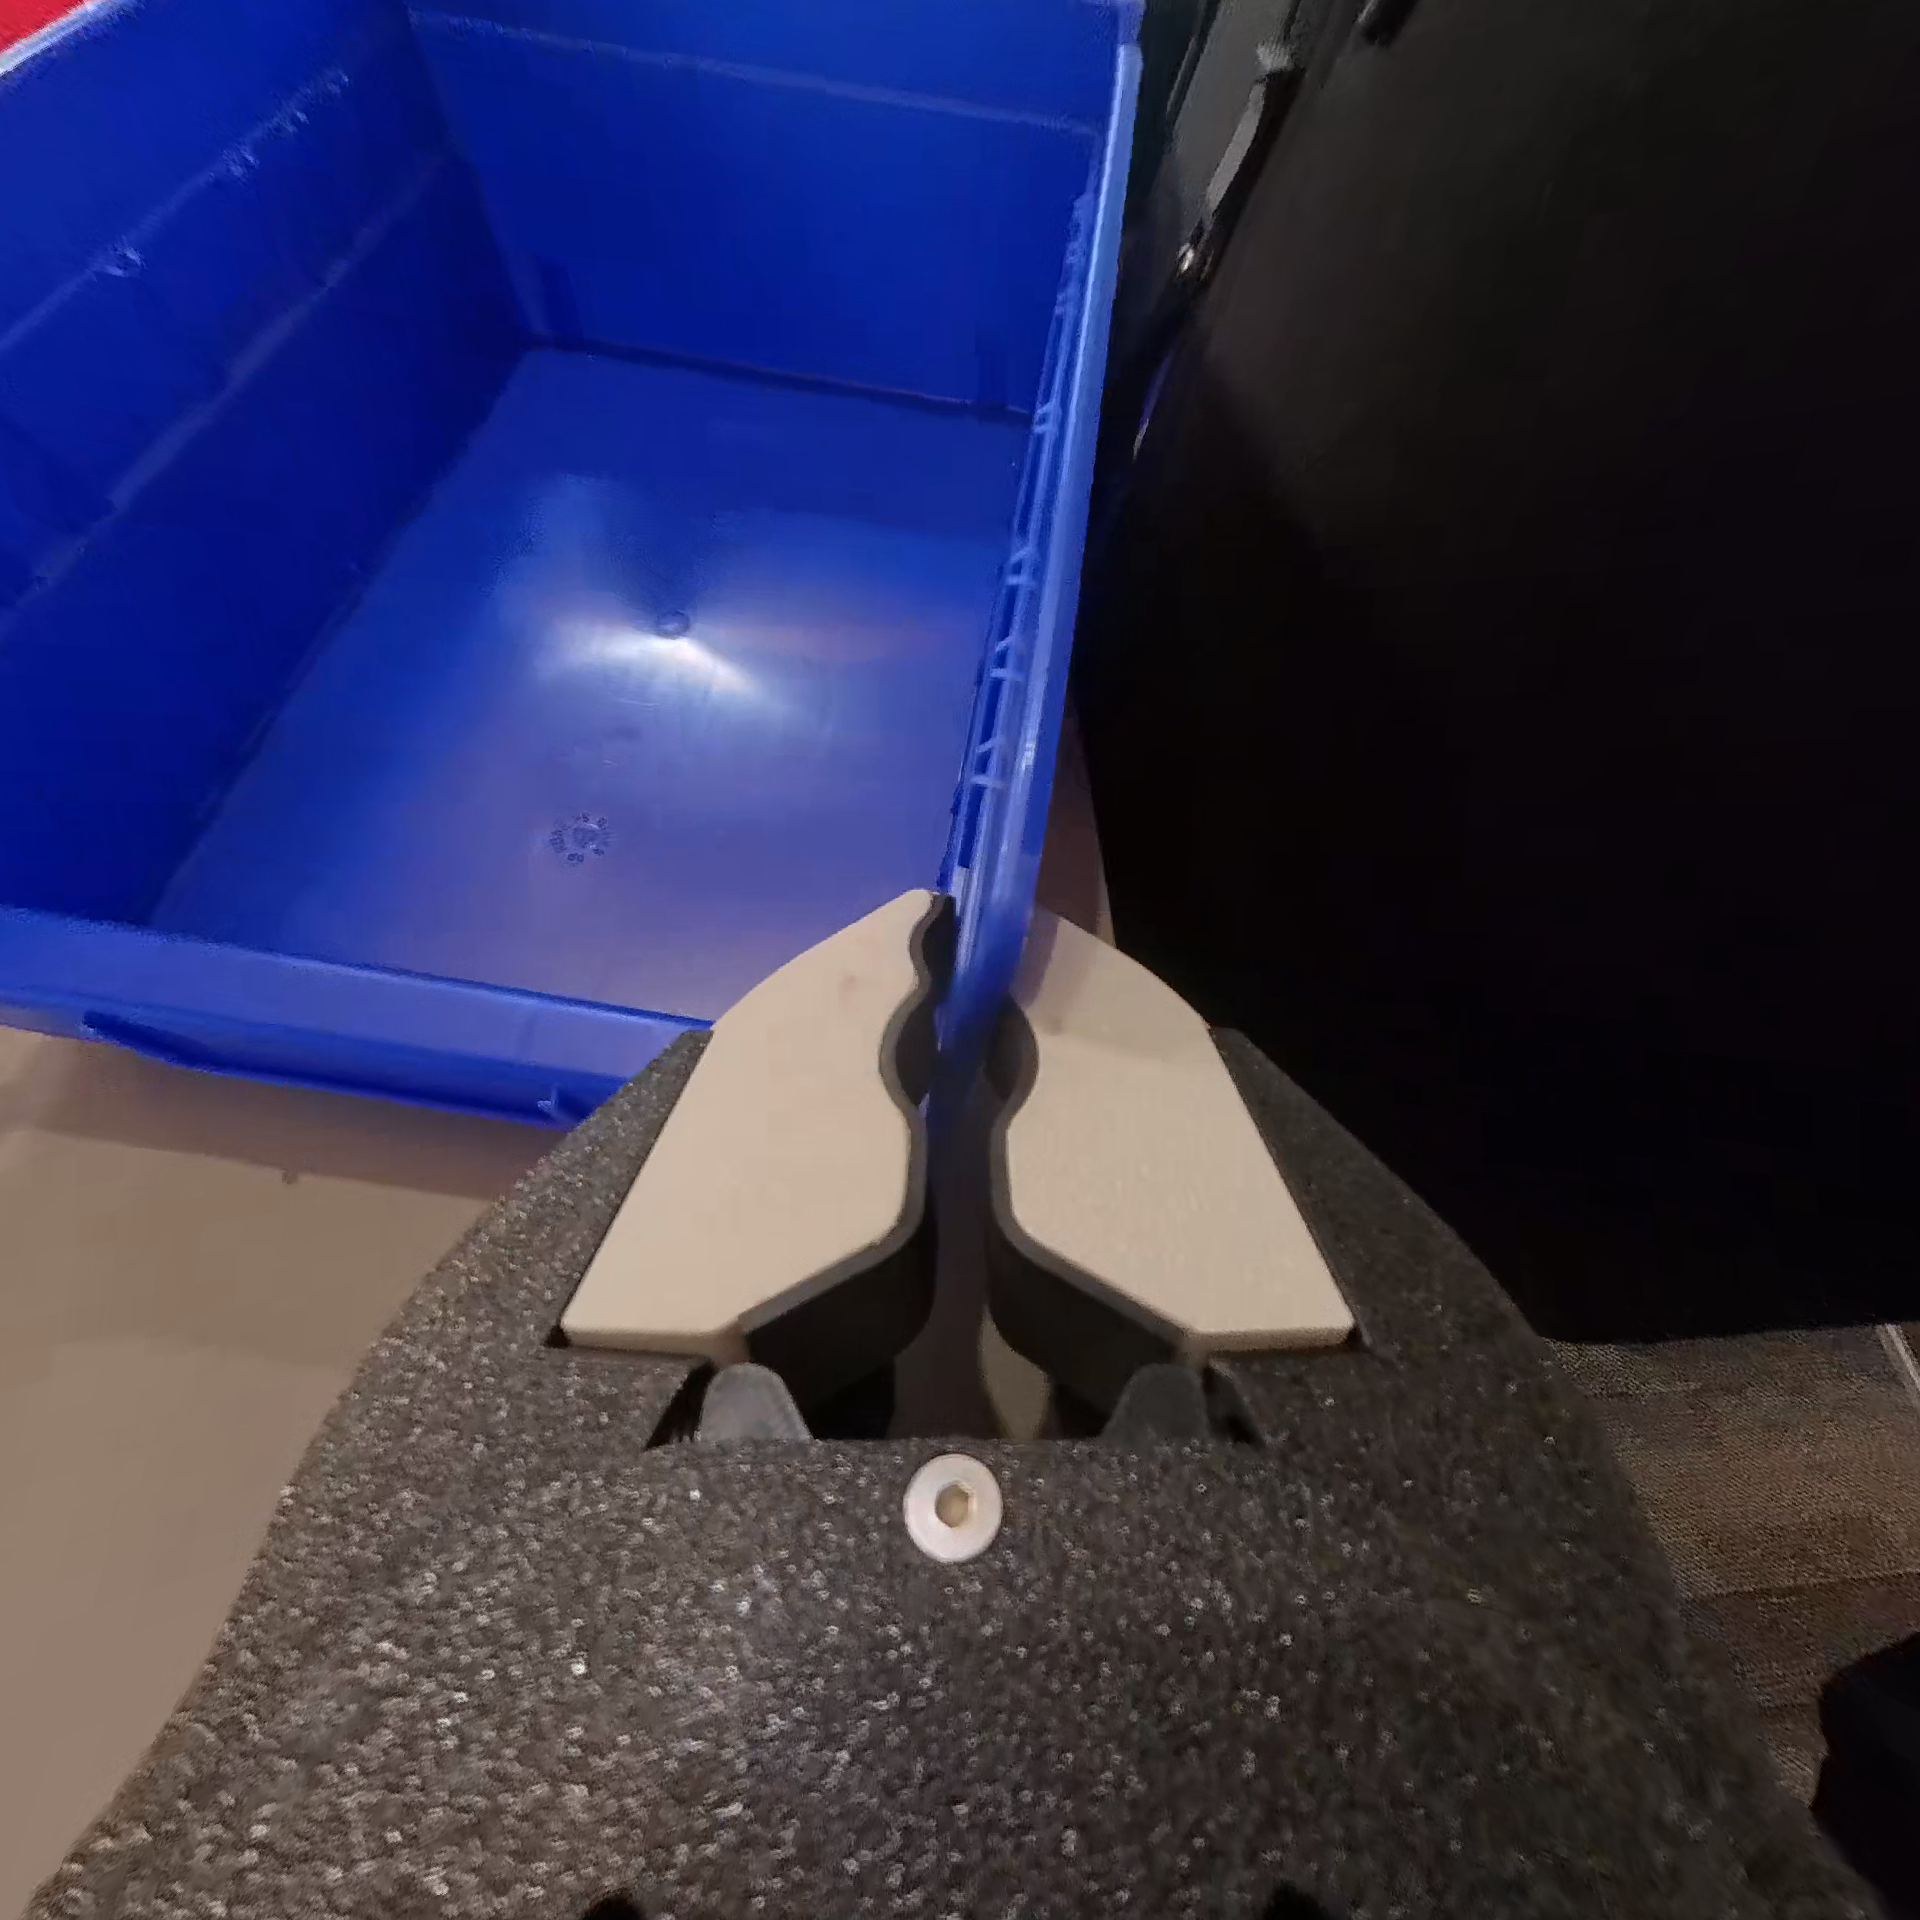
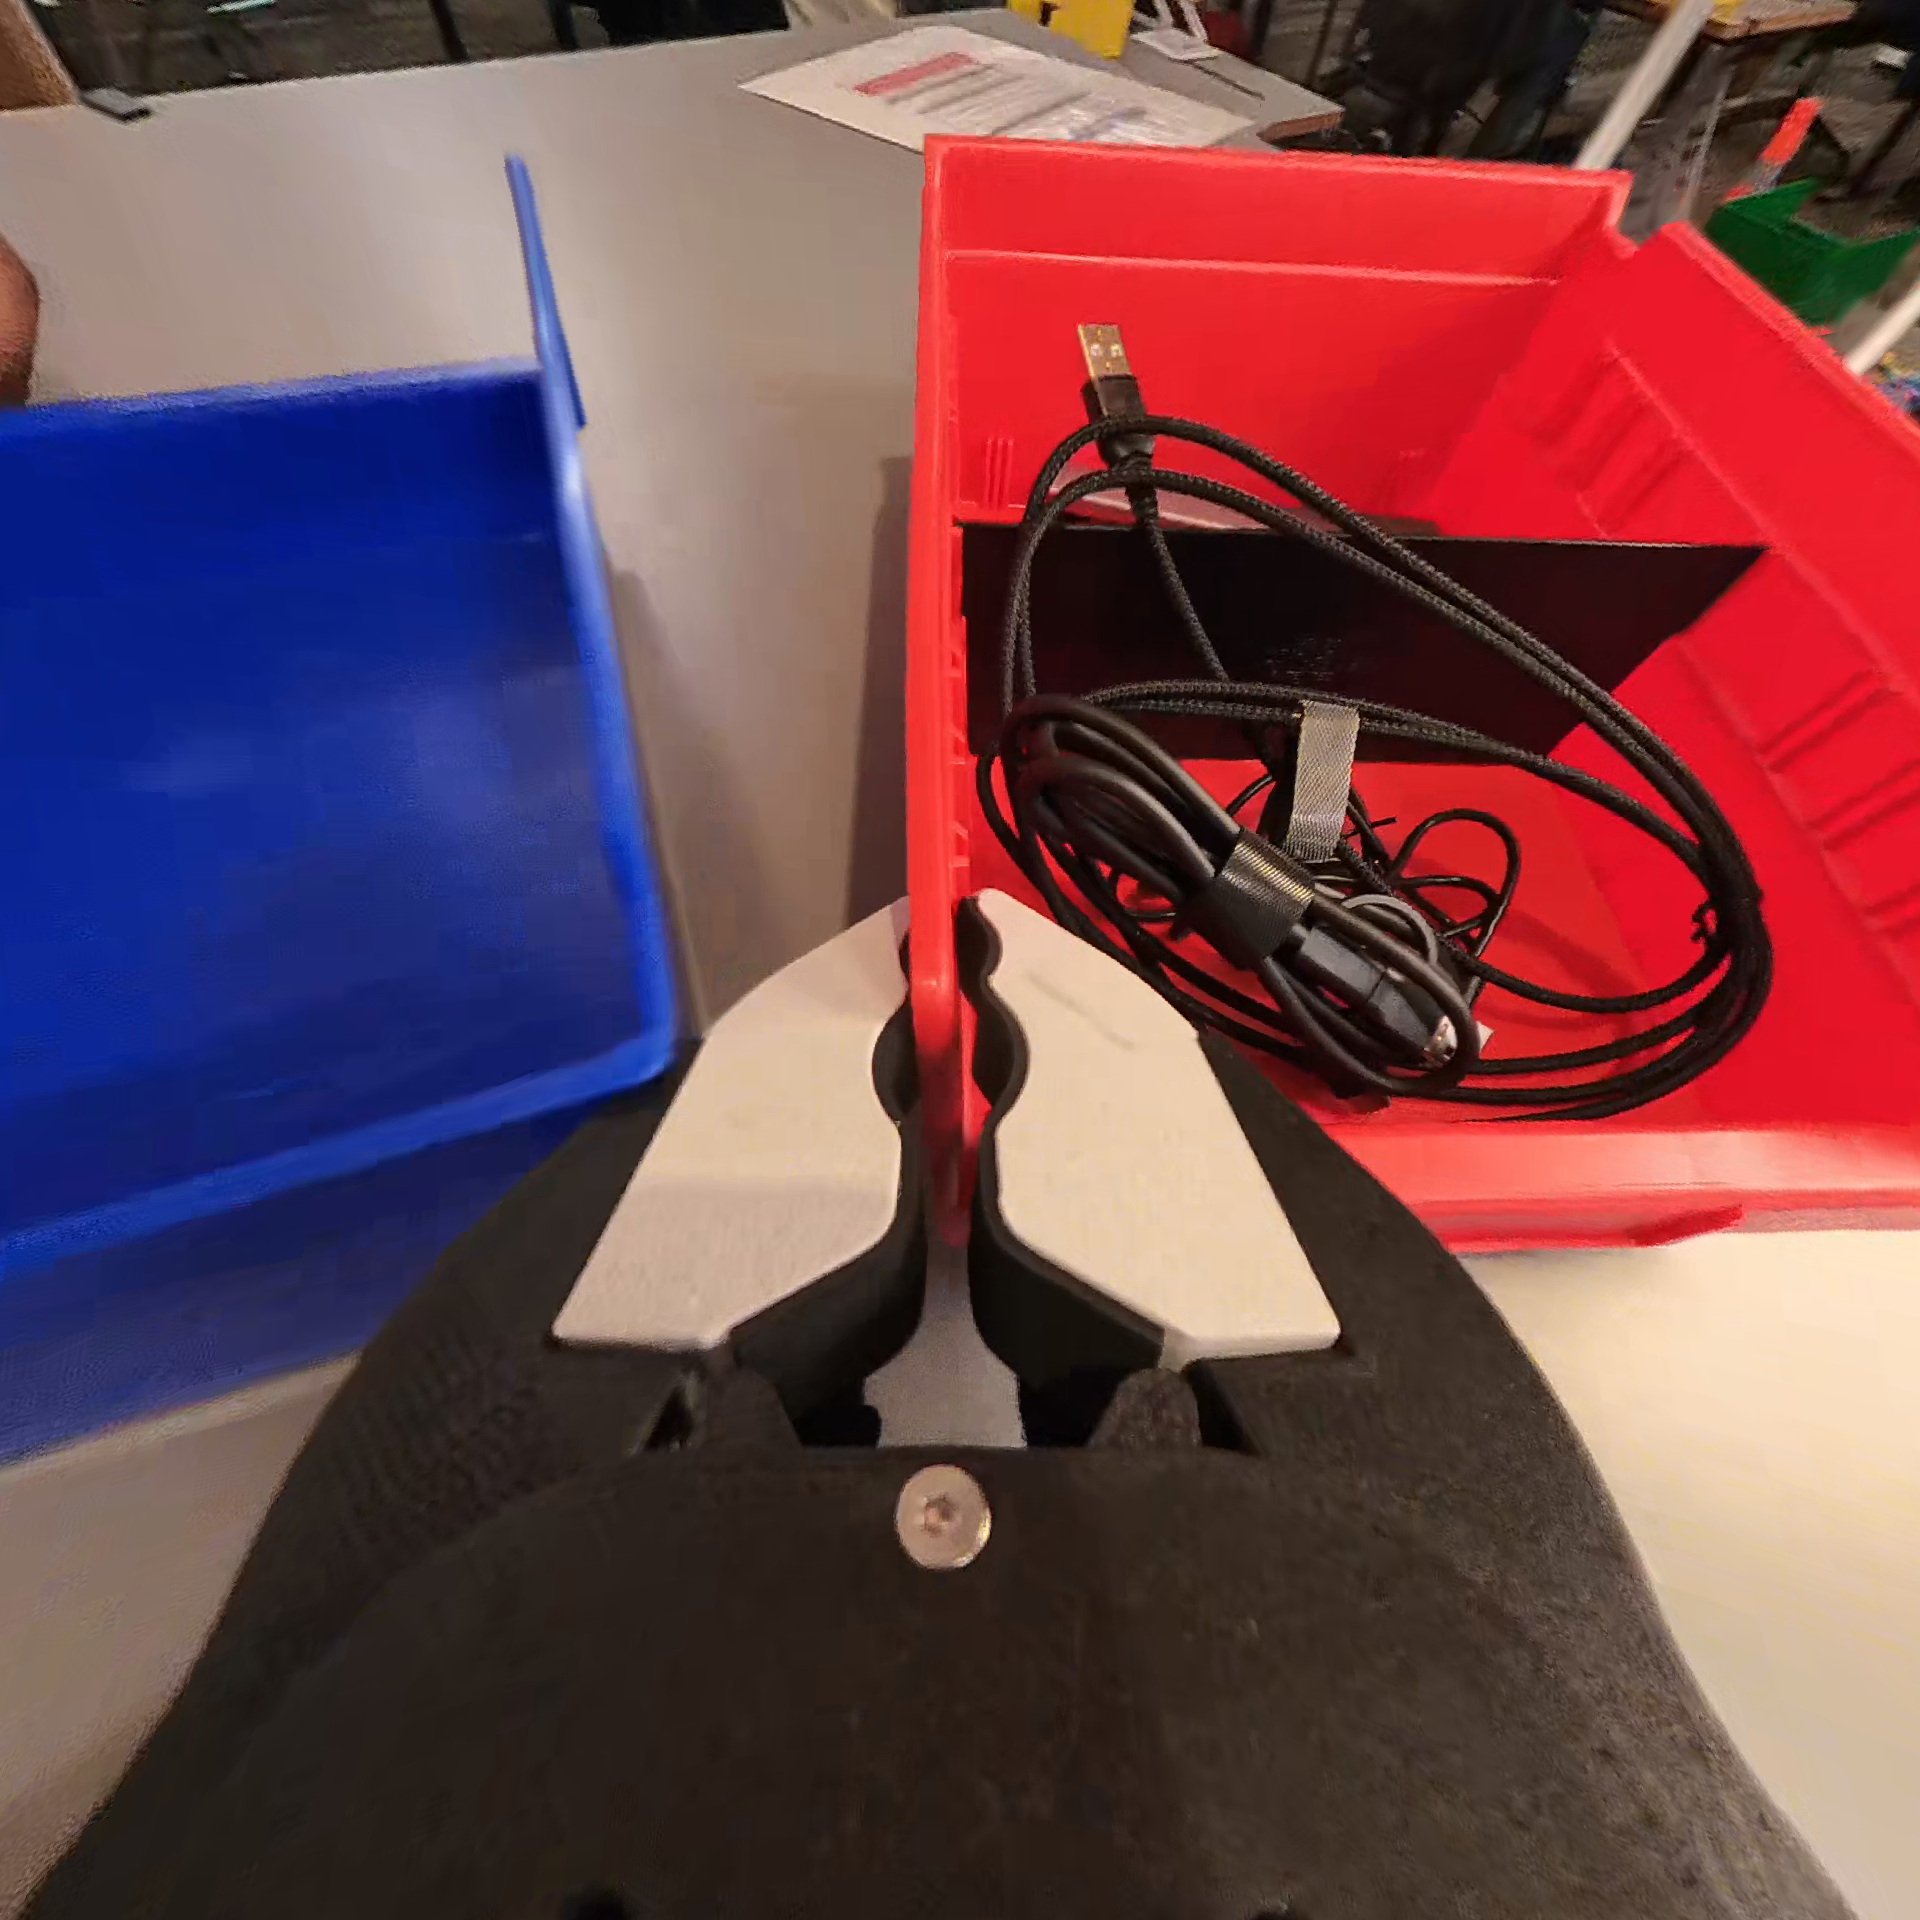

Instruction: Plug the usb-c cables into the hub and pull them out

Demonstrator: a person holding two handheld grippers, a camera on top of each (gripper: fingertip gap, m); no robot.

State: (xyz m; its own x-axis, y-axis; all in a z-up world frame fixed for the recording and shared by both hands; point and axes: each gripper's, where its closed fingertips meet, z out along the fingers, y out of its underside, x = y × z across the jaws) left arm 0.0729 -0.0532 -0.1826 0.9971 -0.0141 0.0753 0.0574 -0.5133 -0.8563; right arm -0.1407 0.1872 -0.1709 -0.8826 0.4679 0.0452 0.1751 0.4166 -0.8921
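Note:
My left gripper is shut on the right side wall of a blue bin whose inside is bare. My right gripper is shut on the left side wall of a red bin. The red bin holds coiled black cables: a braided one with a plug standing up against the back wall, and a thicker bundle bound with straps. A black divider plate stands across the red bin behind the cables. The blue bin also shows left of the red bin, blurred. I see no hub.
Both bins sit on a pale table. Papers lie at the table's far edge, with room clutter behind them. In the left wrist view a large black object stands right of the blue bin, and carpet floor shows lower right.

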